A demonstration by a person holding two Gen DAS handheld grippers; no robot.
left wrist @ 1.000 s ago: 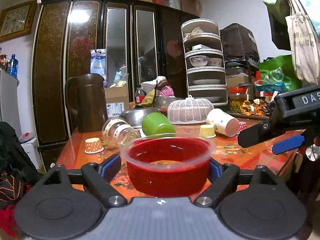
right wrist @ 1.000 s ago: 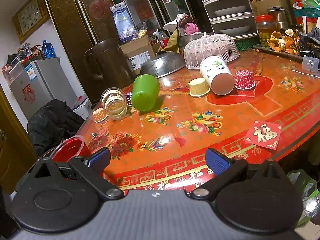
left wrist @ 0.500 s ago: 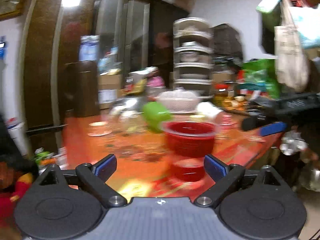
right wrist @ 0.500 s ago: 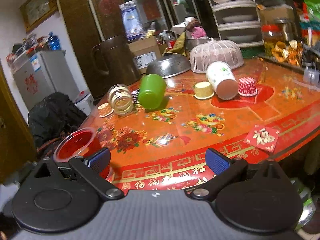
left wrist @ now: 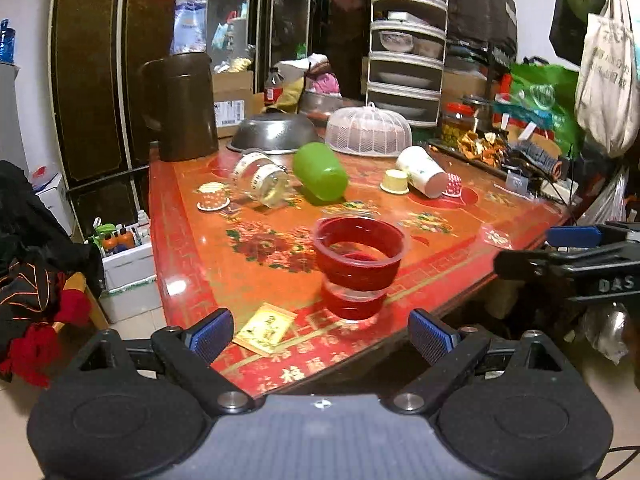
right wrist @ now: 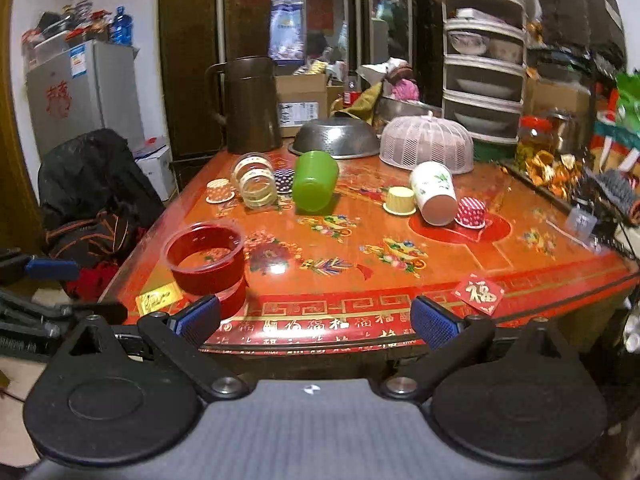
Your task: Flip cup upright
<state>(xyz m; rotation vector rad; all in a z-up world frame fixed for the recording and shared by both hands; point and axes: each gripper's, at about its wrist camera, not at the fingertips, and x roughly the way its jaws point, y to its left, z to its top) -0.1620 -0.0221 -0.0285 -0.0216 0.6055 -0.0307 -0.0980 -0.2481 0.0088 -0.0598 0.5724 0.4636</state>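
Note:
A red translucent cup (left wrist: 360, 258) stands upright near the front edge of the red table (left wrist: 200, 248); it also shows in the right wrist view (right wrist: 206, 258). My left gripper (left wrist: 320, 330) is open and empty, pulled back just short of the cup. My right gripper (right wrist: 316, 320) is open and empty at the table's front edge. A green cup (left wrist: 320, 172) (right wrist: 314, 186), a glass jar (left wrist: 262, 180) (right wrist: 256, 182) and a white paper cup (left wrist: 422, 172) (right wrist: 434, 194) lie on their sides farther back.
Small paper cupcake liners (right wrist: 400, 200) stand among the cups. A brown jug (right wrist: 250, 104), a steel bowl (right wrist: 336, 138) and a mesh food cover (right wrist: 426, 144) stand at the back. A yellow card (left wrist: 266, 330) and a red card (right wrist: 478, 290) lie near the front edge.
My left gripper has let go of the red cup and drawn back from it; the cup now stands on the table. My right gripper has shifted so it faces the table squarely.

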